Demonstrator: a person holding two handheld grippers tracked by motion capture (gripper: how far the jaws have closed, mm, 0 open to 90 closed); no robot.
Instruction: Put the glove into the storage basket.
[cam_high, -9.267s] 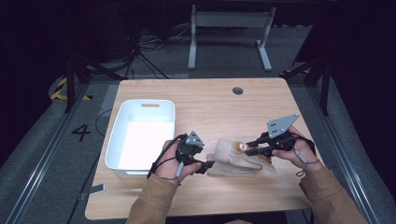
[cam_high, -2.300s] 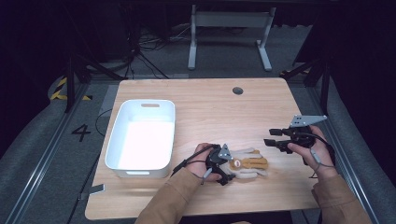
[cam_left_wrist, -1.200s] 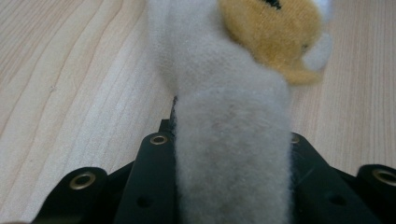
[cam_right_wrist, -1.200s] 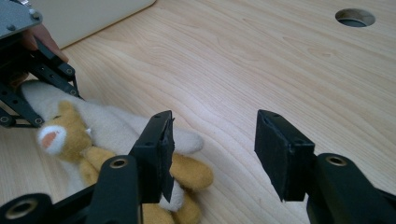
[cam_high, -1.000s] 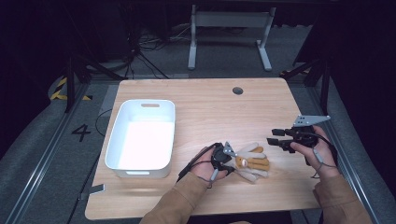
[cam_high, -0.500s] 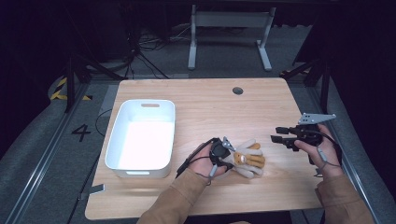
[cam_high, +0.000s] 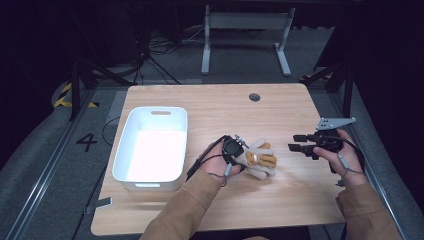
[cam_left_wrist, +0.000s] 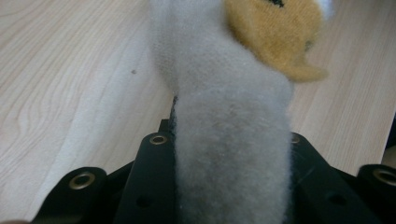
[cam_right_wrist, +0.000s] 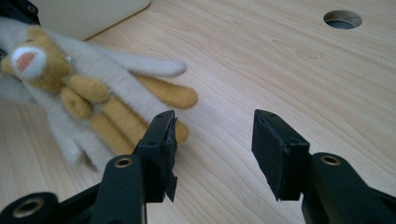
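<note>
A beige and orange plush toy (cam_high: 258, 159) hangs just above the wooden table (cam_high: 225, 115), right of the white tub. My left gripper (cam_high: 239, 156) is shut on it. In the left gripper view the toy's pale body (cam_left_wrist: 219, 60) is pinched between the black jaws of that gripper (cam_left_wrist: 227, 140). My right gripper (cam_high: 294, 142) hovers to the toy's right with its jaws apart and pointing at the toy. In the right gripper view that gripper (cam_right_wrist: 212, 135) stands open over bare wood, and the toy (cam_right_wrist: 70, 93) lies beyond its left jaw.
A white plastic tub (cam_high: 147, 182) stands at the table's left; its corner (cam_right_wrist: 88, 14) also appears in the right gripper view. A round cable hole (cam_high: 255, 97) sits near the far edge. Black floor, cables and a metal stand (cam_high: 245, 30) lie beyond the table.
My left hand has risen with the toy in its jaws, shifting slightly toward the tub. The right gripper has stayed almost in place.
</note>
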